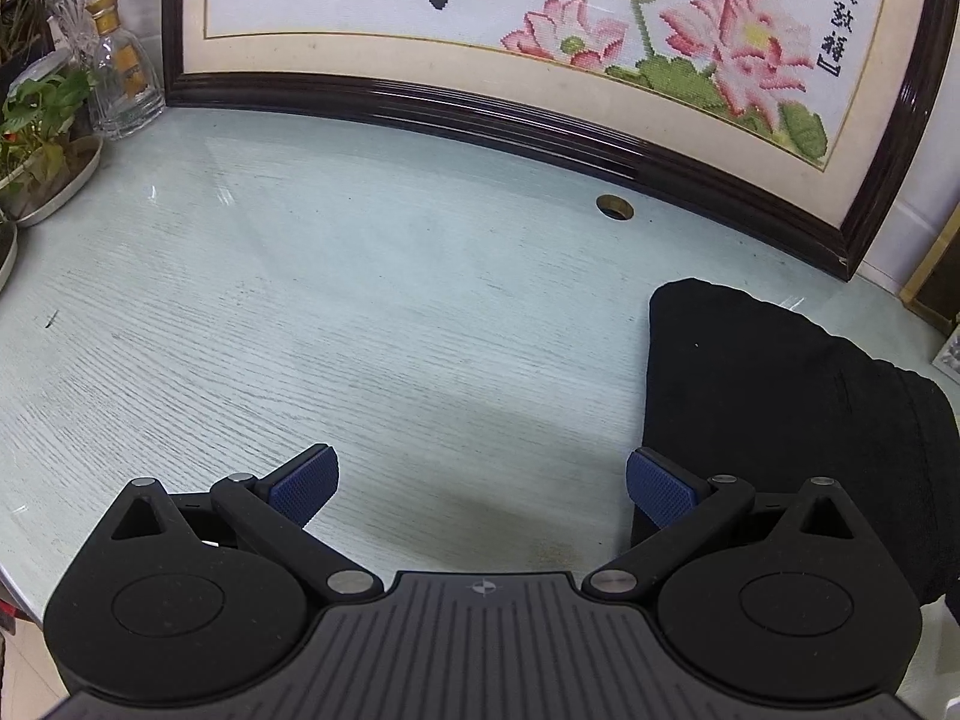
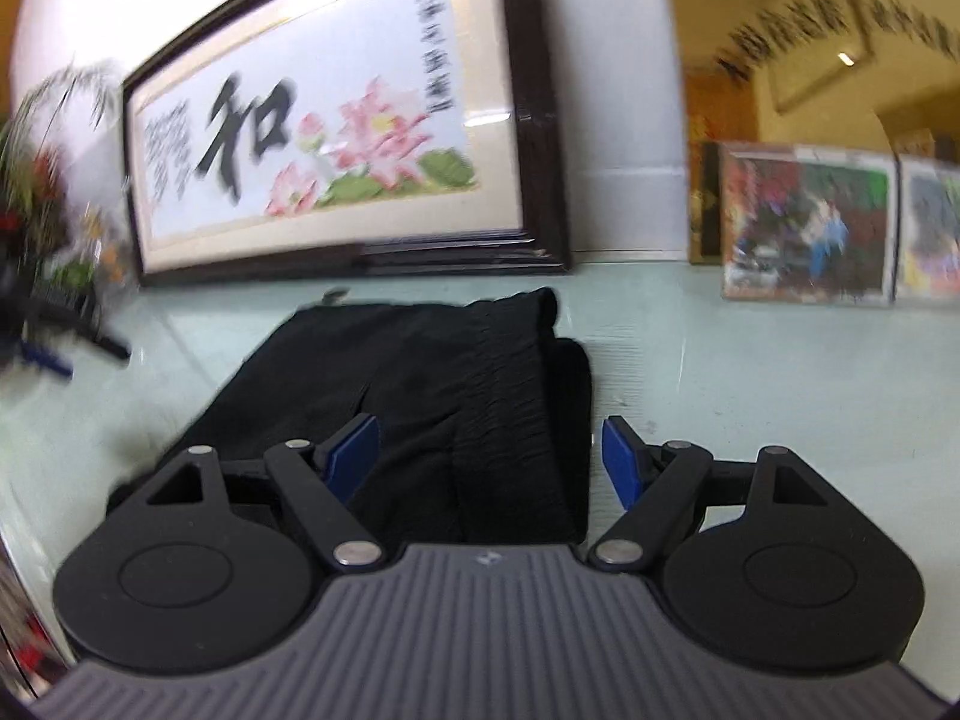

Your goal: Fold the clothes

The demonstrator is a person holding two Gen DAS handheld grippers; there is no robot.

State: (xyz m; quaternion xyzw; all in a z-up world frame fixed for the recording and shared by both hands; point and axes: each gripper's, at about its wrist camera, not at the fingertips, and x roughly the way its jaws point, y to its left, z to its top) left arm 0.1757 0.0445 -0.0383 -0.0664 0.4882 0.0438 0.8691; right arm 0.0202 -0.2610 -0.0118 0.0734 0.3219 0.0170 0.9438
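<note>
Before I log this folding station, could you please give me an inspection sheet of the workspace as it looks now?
Surface: pale wood-grain tabletop under a glossy sheet, with a round grommet hole near the back.
Job's things: one black garment, folded into a compact stack, lying flat.
Clutter: glass bottle and potted plant at the back left corner.
Grippers: left tongs open over bare table, beside the garment; right tongs open above the garment's near edge, holding nothing.
Cables: nothing seen.
Surroundings: framed lotus embroidery leaning on the wall; smaller framed pictures to its right, blurred.
</note>
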